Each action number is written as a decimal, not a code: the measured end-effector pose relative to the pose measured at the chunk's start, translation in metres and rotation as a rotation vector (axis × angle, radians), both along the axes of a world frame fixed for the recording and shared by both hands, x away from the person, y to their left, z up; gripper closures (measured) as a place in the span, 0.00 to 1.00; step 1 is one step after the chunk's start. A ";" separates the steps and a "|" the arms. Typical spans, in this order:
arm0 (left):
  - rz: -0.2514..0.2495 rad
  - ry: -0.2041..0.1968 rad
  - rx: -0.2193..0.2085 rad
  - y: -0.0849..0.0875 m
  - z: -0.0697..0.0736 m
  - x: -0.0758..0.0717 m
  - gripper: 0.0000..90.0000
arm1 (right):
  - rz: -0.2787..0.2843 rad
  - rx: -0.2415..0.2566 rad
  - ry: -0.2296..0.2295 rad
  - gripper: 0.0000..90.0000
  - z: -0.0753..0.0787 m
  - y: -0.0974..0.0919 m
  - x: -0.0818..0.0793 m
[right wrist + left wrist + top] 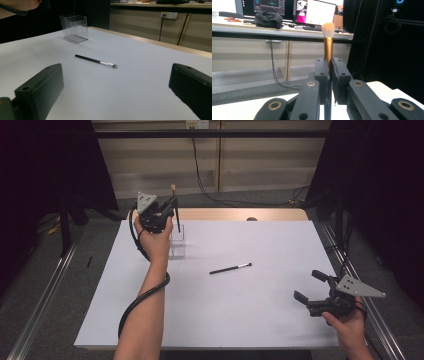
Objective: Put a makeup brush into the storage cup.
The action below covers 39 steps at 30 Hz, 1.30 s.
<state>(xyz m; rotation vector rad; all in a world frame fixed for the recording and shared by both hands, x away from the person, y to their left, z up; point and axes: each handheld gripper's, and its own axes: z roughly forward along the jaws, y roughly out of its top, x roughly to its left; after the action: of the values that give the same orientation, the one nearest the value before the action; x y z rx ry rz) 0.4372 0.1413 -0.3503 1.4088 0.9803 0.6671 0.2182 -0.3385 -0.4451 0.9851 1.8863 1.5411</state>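
Up close, the left gripper (329,75) has its two black jaws pressed together on the gold stem of a makeup brush (328,47) — the brush stands upright between them, its pale, fluffy bristle head pointing up. From the high view, this gripper (167,210) is held in the person's left hand (156,240), raised over the far left part of the table, directly above a clear plastic box (177,242) that stands on the white table surface (250,305).

The right gripper (310,287) sits near the table's right edge in the person's right hand (347,322), its jaws spread wide with nothing between them. A second, thinner brush (230,268) — black handle, silver collar, small dark tip — lies flat near the middle of the table, well apart from both grippers. The right gripper view shows that thin brush (96,61) between the open jaws, with the clear box (74,28) empty farther off.
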 end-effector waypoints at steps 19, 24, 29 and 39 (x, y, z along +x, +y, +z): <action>0.004 -0.023 0.058 -0.004 -0.016 0.006 0.93 | -0.001 0.000 0.000 0.00 -0.001 -0.001 0.000; 0.002 -0.017 0.049 -0.005 -0.020 0.005 0.93 | 0.000 -0.001 -0.001 0.00 -0.001 -0.001 0.000; -0.007 -0.019 0.052 -0.007 -0.025 0.005 0.93 | 0.000 0.000 0.000 0.00 0.000 -0.002 0.000; -0.011 -0.020 0.066 -0.009 -0.030 0.004 0.93 | -0.001 -0.001 -0.002 0.00 0.000 -0.002 0.000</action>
<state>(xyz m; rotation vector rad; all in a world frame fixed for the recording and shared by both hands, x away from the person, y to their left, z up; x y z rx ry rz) 0.4411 0.1324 -0.3805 1.4617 0.9415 0.7094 0.2179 -0.3400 -0.4450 0.9832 1.8854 1.5396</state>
